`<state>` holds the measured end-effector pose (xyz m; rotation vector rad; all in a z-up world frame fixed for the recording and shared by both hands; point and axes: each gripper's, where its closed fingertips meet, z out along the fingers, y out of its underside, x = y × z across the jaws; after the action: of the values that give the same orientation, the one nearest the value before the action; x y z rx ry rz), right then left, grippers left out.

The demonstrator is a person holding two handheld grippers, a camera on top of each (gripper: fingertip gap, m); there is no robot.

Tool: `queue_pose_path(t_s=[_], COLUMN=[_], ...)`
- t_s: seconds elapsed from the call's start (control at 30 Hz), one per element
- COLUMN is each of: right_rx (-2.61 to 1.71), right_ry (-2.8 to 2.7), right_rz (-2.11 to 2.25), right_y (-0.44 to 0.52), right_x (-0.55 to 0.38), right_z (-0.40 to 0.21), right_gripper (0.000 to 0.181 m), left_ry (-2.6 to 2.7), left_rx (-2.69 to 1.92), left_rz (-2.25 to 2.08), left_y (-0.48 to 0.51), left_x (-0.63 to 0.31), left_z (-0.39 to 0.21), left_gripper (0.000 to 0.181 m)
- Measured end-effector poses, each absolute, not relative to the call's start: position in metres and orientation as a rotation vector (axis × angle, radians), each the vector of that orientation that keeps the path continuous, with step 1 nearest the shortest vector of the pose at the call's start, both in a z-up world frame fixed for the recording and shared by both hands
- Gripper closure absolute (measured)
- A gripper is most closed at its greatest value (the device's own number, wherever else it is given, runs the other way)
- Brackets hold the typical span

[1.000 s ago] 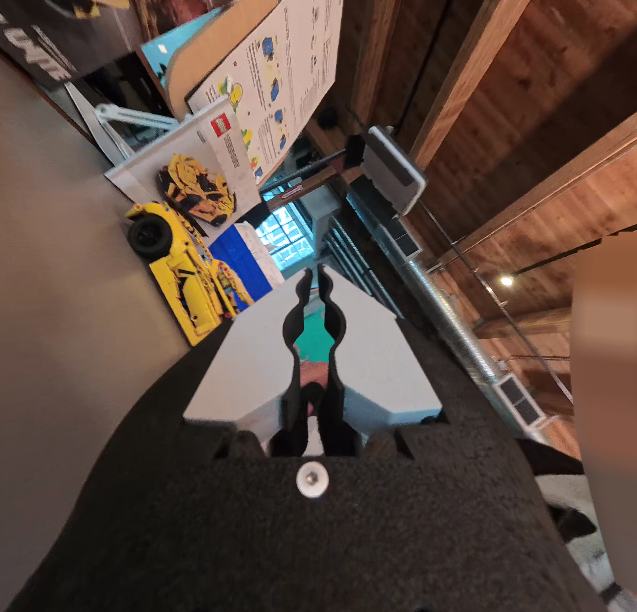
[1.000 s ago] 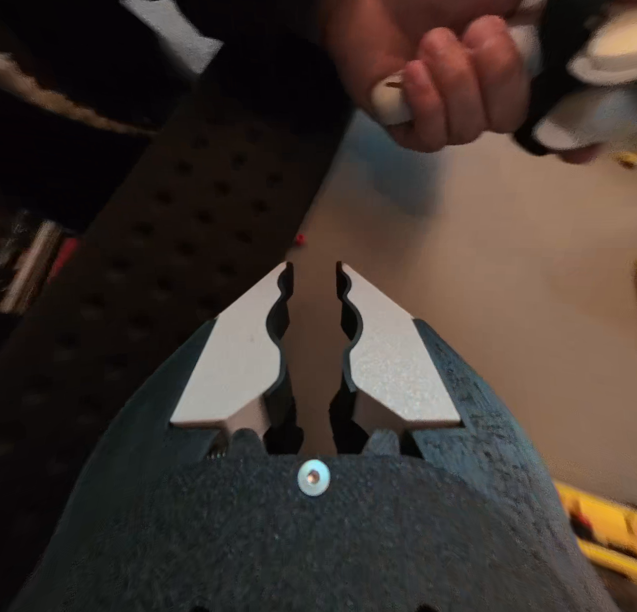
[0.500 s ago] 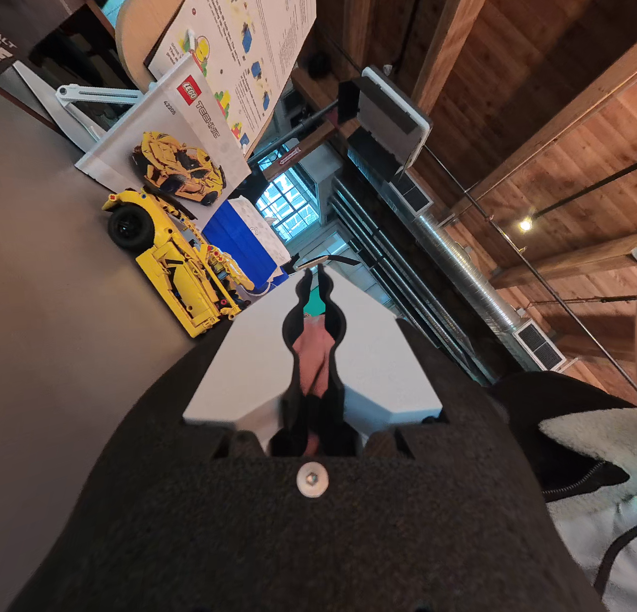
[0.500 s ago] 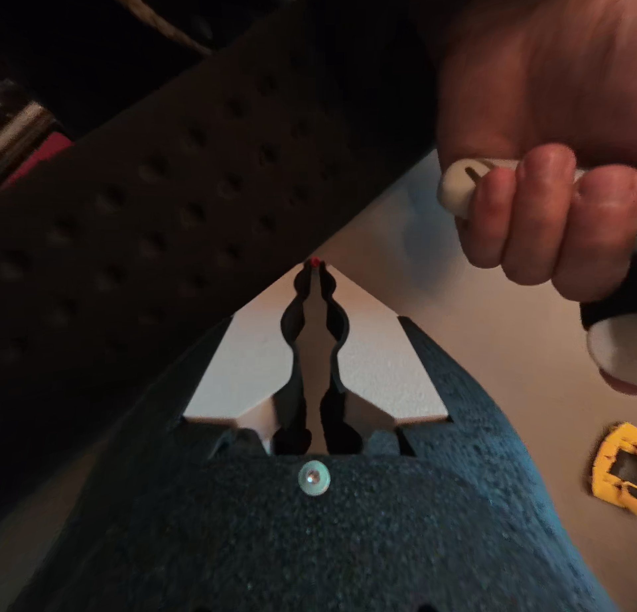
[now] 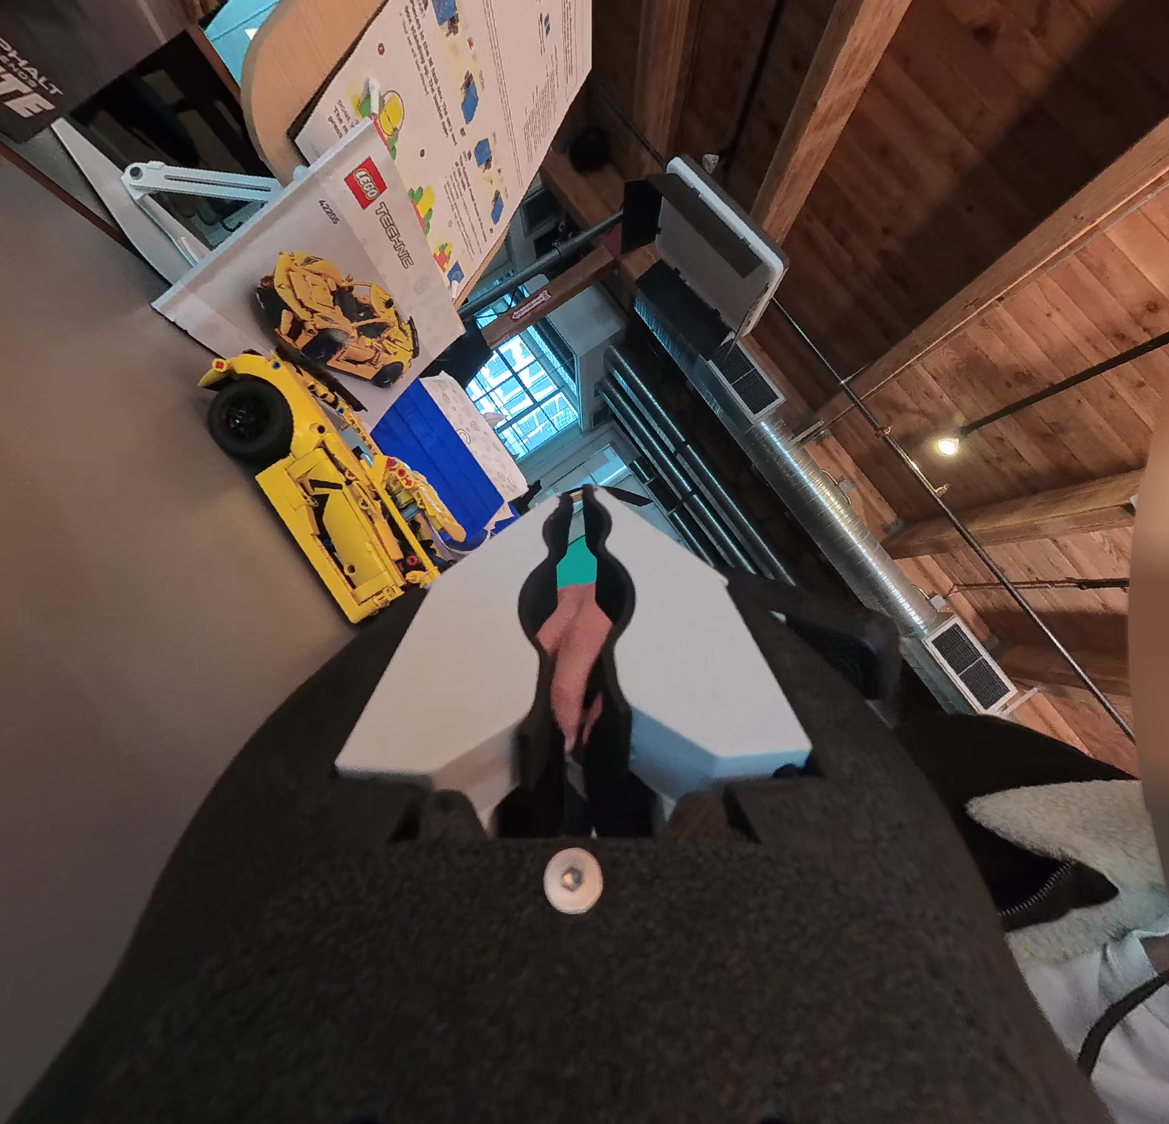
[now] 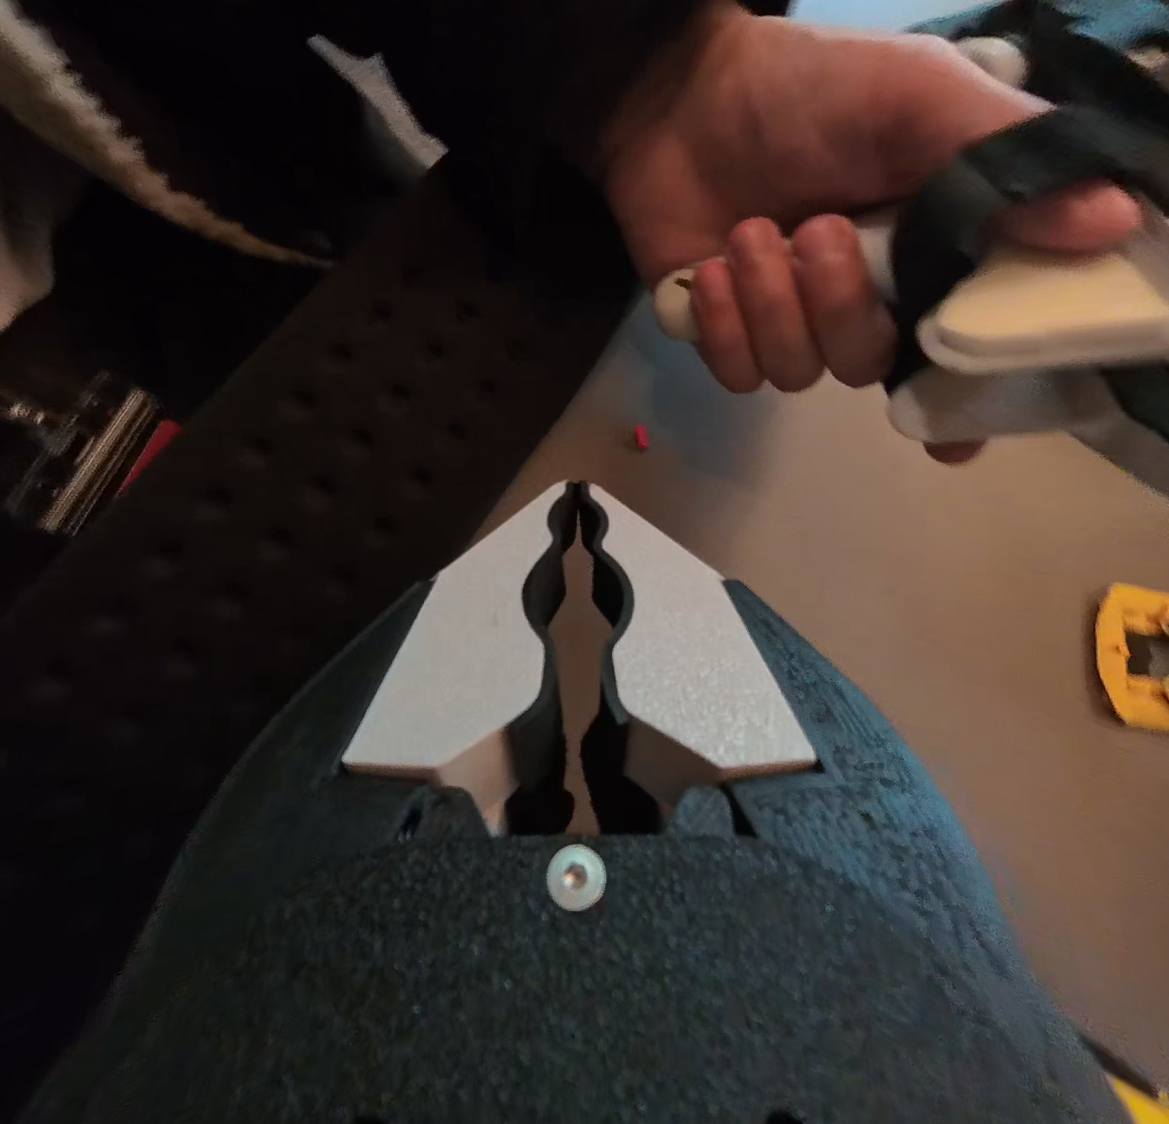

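Note:
My left gripper (image 5: 577, 492) is shut with nothing seen between its tips, and is held in the air, rolled sideways. A yellow brick-built car (image 5: 316, 492) stands on the grey table (image 5: 95, 524) to its left. A person's hand (image 5: 572, 651) shows through the gap between the fingers. My right gripper (image 6: 577, 487) is shut and empty, low over the table (image 6: 885, 587). A tiny red piece (image 6: 641, 437) lies on the table just beyond its tips, not touching them. Above it a hand (image 6: 791, 208) grips the other gripper's white handle (image 6: 1037, 322).
A booklet picturing a yellow car (image 5: 303, 284), a printed sheet (image 5: 468, 75) and a blue packet (image 5: 430, 455) stand behind the car. A black perforated board (image 6: 316, 429) borders the table on the left. A loose yellow part (image 6: 1132, 663) lies at the right. Some 15 centimeters of space lies between my two pairs of fingers. The yellow brick-built car (image 5: 316, 492) is about 20 centimeters from my left fingertips.
My right gripper went from open to shut and drew back from the red piece, which lies beyond its tips. My left gripper stayed shut and shifted its aim a little.

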<state>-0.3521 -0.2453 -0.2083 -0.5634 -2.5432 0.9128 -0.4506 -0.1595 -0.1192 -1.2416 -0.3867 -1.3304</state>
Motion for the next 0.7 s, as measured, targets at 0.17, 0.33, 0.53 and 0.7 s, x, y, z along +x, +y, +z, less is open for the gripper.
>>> queue_pose_path(t_s=[0.17, 0.33, 0.53, 0.7], right_rx=[-0.769, -0.925, -0.989, -0.878], right_ry=[-2.552, -2.524, -2.529, -2.501], right_rz=[0.805, 0.689, 0.827, 0.872], right_y=[-0.247, -0.249, -0.276, -0.294], right_x=[-0.377, -0.426, -0.448, -0.457], right_z=[-0.225, -0.254, -0.26, -0.253], right_gripper=[0.151, 0.141, 0.144, 0.147], left_ry=[-0.42, -0.524, -0.592, -0.516], left_rx=[-1.21, -1.217, -1.204, -1.253], left_rz=[-1.236, -0.955, -0.73, -0.786], left_y=[-0.162, -0.184, -0.222, -0.211], left_x=[-0.473, -0.546, -0.608, -0.59], left_z=[-0.115, -0.121, -0.142, -0.141], left_gripper=[0.179, 0.178, 0.179, 0.18])
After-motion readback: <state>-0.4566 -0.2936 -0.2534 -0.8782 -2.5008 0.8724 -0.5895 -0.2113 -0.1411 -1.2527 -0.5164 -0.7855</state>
